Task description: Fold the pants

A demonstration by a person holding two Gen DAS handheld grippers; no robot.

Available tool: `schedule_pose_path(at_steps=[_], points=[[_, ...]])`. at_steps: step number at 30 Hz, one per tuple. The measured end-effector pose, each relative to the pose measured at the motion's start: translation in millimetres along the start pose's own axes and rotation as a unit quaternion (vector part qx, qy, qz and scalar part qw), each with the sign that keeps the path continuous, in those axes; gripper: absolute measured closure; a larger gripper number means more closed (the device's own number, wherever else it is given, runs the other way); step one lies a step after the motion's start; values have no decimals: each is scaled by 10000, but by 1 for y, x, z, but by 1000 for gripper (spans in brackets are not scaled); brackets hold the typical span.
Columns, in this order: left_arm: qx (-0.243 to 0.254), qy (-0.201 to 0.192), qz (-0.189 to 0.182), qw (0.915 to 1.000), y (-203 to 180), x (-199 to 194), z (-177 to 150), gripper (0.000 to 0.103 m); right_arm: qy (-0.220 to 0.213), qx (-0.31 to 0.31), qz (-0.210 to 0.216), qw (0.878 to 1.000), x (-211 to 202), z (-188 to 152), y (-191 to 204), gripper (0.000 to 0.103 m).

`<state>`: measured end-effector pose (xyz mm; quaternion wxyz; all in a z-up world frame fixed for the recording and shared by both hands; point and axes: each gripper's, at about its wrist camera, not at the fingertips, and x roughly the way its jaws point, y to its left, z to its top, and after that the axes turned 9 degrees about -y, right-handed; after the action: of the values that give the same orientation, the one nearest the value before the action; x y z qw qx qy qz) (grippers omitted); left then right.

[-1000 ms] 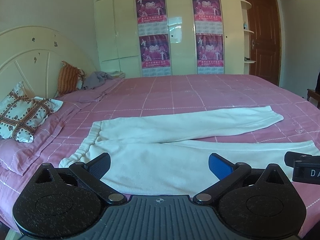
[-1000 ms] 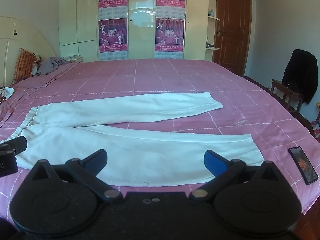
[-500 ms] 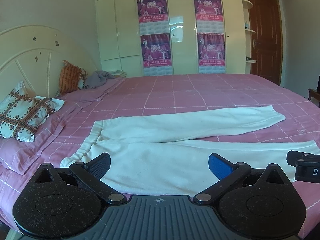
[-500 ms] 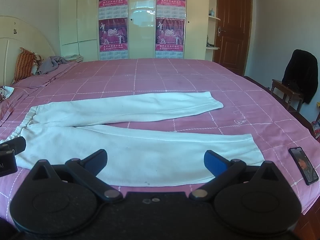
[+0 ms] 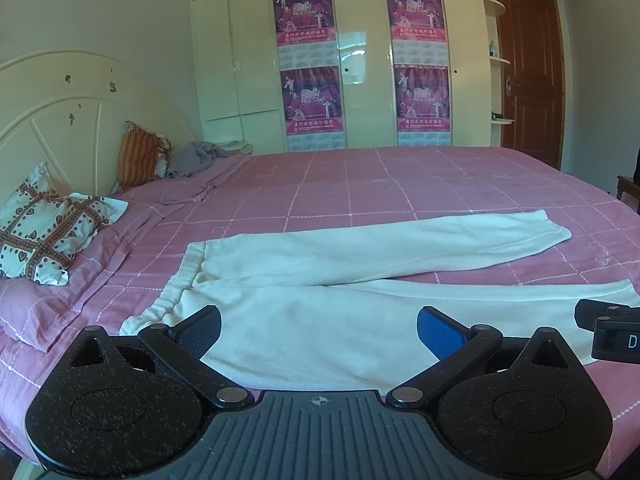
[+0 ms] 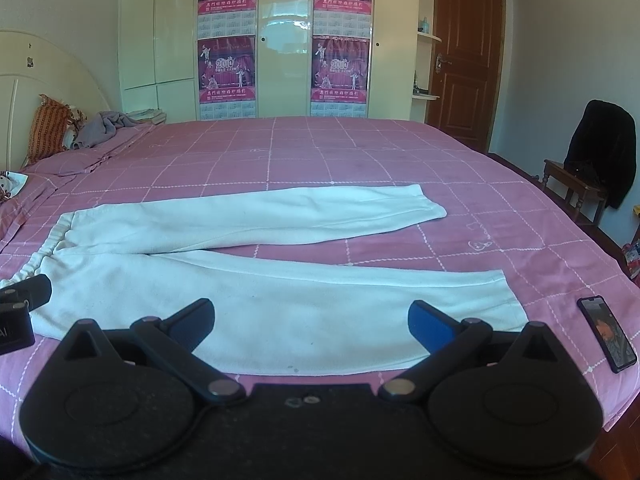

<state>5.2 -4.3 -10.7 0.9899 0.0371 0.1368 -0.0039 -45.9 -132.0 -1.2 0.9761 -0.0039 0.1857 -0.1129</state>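
White pants (image 5: pixel 328 288) lie flat on the pink checked bed (image 5: pixel 360 184), waistband to the left, both legs spread apart and running right. They also show in the right wrist view (image 6: pixel 260 280). My left gripper (image 5: pixel 320 330) is open and empty, above the near edge by the waist end. My right gripper (image 6: pixel 312 322) is open and empty, above the near leg. The right gripper's tip shows in the left wrist view (image 5: pixel 608 328), and the left gripper's tip shows in the right wrist view (image 6: pixel 20 300).
A phone (image 6: pixel 606 332) lies on the bed's near right corner. Patterned pillows (image 5: pixel 44 232) and a grey cloth (image 5: pixel 200 156) sit at the headboard end on the left. A chair with a dark jacket (image 6: pixel 600 156) stands right of the bed. Wardrobes and a door stand behind.
Both grippers have drifted very slightly; the view of the pants is almost unchanged. Both stay open.
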Motion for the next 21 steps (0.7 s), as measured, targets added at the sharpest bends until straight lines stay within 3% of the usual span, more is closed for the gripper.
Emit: schedule_pose_path(at_steps=[13,17,21], points=[[-18,-43,-27,10000,3,6,6,0,-19,-17,43,10000,4,2,1,0],[18,63,-96,9999,14,36,17,0,-119,-136,144,9997,22,16,7,0],[56,68,227,9997,28,70,26,0,-190,-278,258,9991,48,34,16,0]])
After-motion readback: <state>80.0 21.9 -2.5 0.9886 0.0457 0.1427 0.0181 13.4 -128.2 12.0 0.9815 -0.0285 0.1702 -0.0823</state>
